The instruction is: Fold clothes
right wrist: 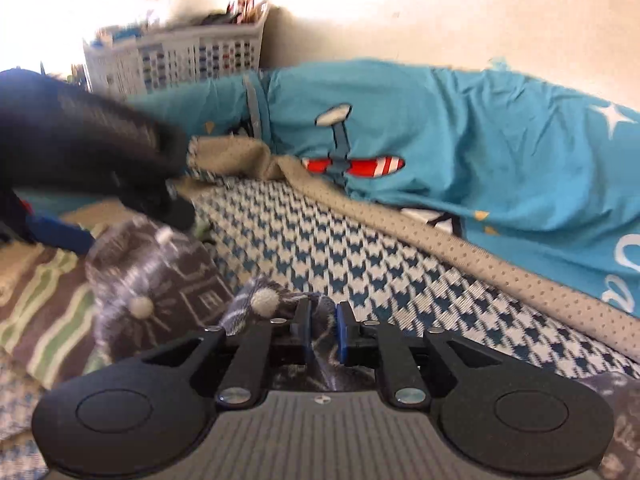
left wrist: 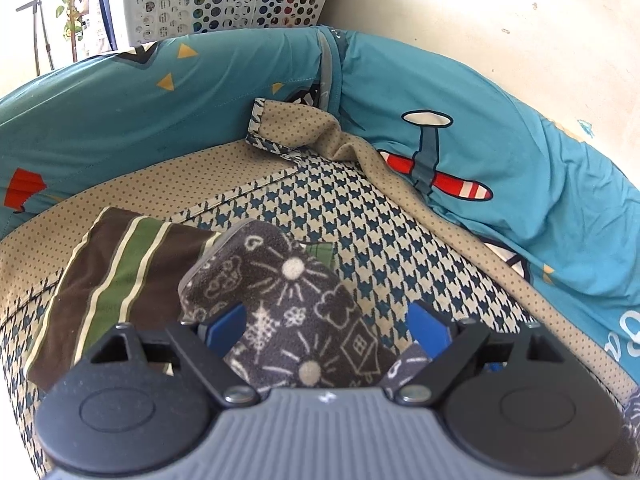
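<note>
While both views look out along a tool toward a bed, the left tool [left wrist: 326, 322] has its blue pads [left wrist: 426, 320] spread wide apart, open, with a dark grey fleece garment [left wrist: 288, 300] printed with white suns, clouds and houses lying between them; whether either pad touches the fabric cannot be told. This garment rises in a fold just ahead of the left tool and partly covers a brown cloth with green and cream stripes [left wrist: 116, 276], which lies flat ahead and to the left of that tool. The right tool [right wrist: 322, 334] has its blue pads drawn close together, pinching a bunched fold of the same grey garment [right wrist: 160, 276], which spreads out to the left of that tool. Farther left in the right view, blurred, the dark body of the other tool [right wrist: 92, 148] hangs over the striped cloth [right wrist: 44, 312]. Beneath everything lies a bedcover in a blue and white houndstooth pattern [left wrist: 360, 224] with a tan dotted border [left wrist: 400, 184]. Beyond both tools, teal bedding with a red and white aeroplane print [left wrist: 460, 148] is banked against a pale wall [left wrist: 480, 12], and a white perforated laundry basket [left wrist: 224, 0] stands behind it, ahead and to the left.
</note>
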Available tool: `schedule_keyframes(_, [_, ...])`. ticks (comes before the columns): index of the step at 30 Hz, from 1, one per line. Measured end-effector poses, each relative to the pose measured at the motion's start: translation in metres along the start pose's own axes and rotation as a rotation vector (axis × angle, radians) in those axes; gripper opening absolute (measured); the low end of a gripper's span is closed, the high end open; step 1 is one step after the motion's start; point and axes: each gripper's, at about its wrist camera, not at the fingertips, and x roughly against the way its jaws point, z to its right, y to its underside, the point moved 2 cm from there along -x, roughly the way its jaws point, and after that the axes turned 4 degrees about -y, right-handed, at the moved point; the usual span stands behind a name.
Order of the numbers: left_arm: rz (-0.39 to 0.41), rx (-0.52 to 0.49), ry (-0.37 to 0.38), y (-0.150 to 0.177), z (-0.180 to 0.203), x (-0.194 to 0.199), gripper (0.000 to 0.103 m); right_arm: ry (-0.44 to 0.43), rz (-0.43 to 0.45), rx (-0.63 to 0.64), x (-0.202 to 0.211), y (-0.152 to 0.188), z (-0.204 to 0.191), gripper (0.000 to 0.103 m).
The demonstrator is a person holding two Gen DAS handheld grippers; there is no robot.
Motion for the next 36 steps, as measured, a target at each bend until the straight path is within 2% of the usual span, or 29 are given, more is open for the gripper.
schedule_keyframes(5, [0.0,-0.055,0.032,0.009,0.013,0.005,0.089,0.055,0.04,-0.001,0.036,-0.002,0.014,0.013])
schedule_keyframes(7, [-0.009,-0.085,0.052,0.015,0.021,0.006,0.089,0.11,0.049,0.014,0.05,0.001,0.024,0.013])
schedule_keyframes(11, [-0.026,-0.147,0.093,0.025,0.037,0.009,0.09,0.239,0.057,0.005,0.074,0.008,0.058,0.024])
schedule_keyframes(17, [-0.046,-0.262,0.154,0.042,0.061,0.015,0.09,0.427,0.061,-0.052,0.096,0.013,0.119,0.027])
schedule_keyframes(21, [-0.065,-0.332,0.185,0.056,0.074,0.017,0.09,0.521,0.061,-0.079,0.107,0.014,0.143,0.032])
schedule_keyframes(25, [-0.089,-0.38,0.196,0.066,0.083,0.015,0.09,0.568,0.024,-0.096,0.104,0.017,0.158,0.035])
schedule_keyframes(33, [-0.161,-0.427,0.186,0.083,0.09,0.002,0.091,0.549,-0.047,-0.176,0.084,0.022,0.182,0.035])
schedule_keyframes(34, [-0.17,-0.43,0.184,0.084,0.09,0.001,0.091,0.548,-0.05,-0.186,0.082,0.022,0.185,0.033])
schedule_keyframes(35, [-0.177,-0.433,0.181,0.085,0.09,-0.001,0.091,0.55,-0.049,-0.199,0.081,0.022,0.188,0.02])
schedule_keyframes(36, [-0.184,-0.436,0.178,0.086,0.09,-0.002,0.091,0.547,-0.054,-0.209,0.079,0.022,0.19,0.013])
